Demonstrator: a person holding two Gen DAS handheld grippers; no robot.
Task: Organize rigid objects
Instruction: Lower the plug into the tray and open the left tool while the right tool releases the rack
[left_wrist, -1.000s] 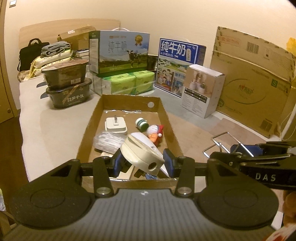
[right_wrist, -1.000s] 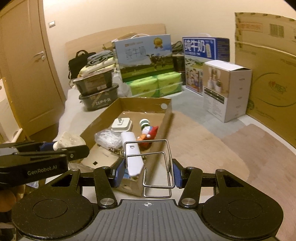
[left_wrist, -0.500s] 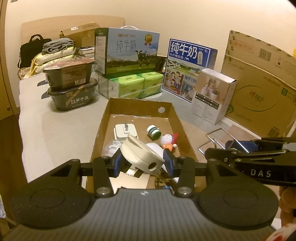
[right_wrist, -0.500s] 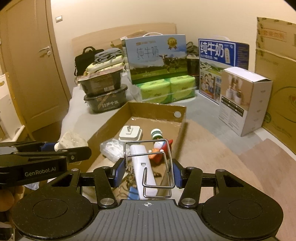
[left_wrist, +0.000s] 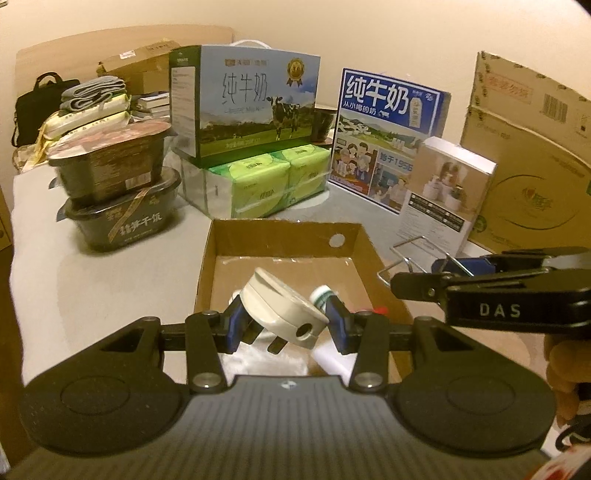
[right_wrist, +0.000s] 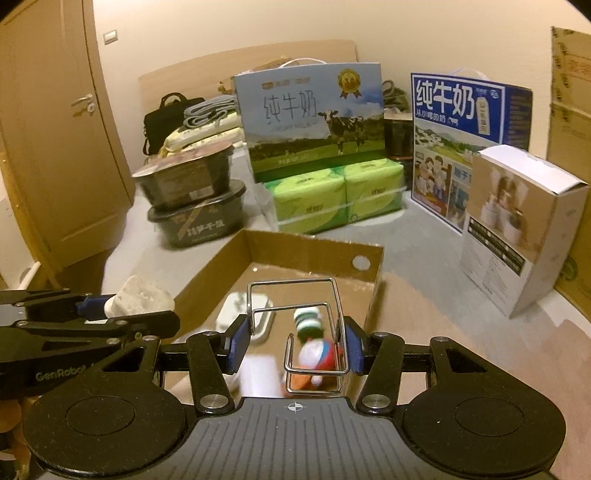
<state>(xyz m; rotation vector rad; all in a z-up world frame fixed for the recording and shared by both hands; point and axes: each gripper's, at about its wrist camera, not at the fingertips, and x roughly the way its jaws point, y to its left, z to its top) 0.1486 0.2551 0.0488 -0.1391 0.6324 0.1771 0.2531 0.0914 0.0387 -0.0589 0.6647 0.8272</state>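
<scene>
My left gripper is shut on a white plug adapter and holds it above the near end of an open cardboard box. My right gripper is shut on a bent wire rack and holds it over the same box. Inside the box lie a white charger, a green-capped bottle and a small toy figure. The right gripper with the rack shows at the right of the left wrist view. The left gripper with the adapter shows at the left of the right wrist view.
Behind the box stand stacked black food tubs, green tissue packs, two milk cartons and a small white box. Large cardboard boxes stand at right. A wooden door is at left.
Both grippers have moved forward over the cardboard box, each still holding its object. The box and the items behind it appear closer.
</scene>
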